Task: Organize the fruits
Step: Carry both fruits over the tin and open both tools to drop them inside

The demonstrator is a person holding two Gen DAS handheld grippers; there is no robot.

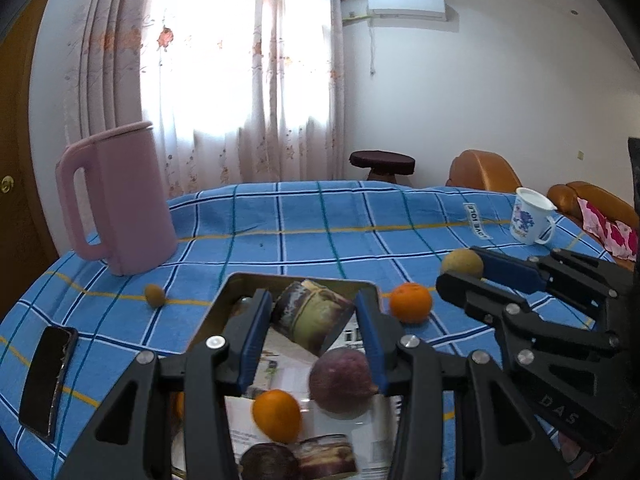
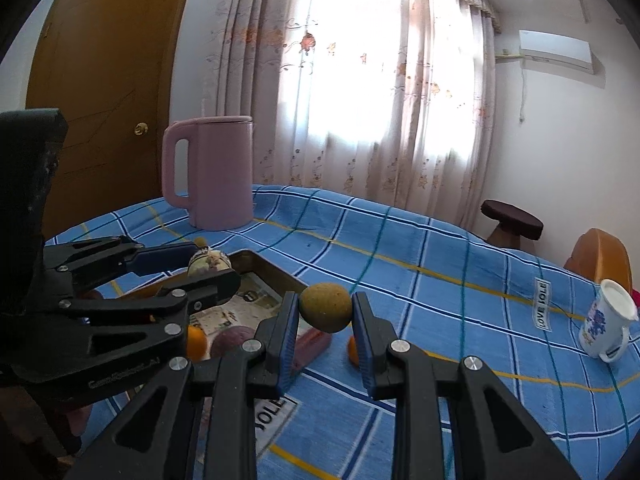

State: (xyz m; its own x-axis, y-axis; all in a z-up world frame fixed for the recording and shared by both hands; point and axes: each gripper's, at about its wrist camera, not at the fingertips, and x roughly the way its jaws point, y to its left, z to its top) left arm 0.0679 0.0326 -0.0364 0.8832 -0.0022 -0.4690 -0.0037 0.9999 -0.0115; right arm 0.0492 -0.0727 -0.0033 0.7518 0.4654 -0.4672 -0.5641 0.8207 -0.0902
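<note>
The right gripper (image 2: 325, 312) pinches a brownish-yellow round fruit (image 2: 326, 307) at frame centre, lifted beside the metal tray (image 2: 267, 267). The left gripper (image 1: 310, 322) hangs spread over the tray's passion fruit (image 1: 343, 380). Pinched only at its sides, the fruit may slip and roll off the tablecloth (image 2: 440, 280).

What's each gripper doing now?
Left gripper: open over the tray, holding nothing.
Right gripper: closed on the brown fruit.

blue plaid tablecloth (image 1: 320, 220), pink kettle (image 1: 120, 200)
</note>
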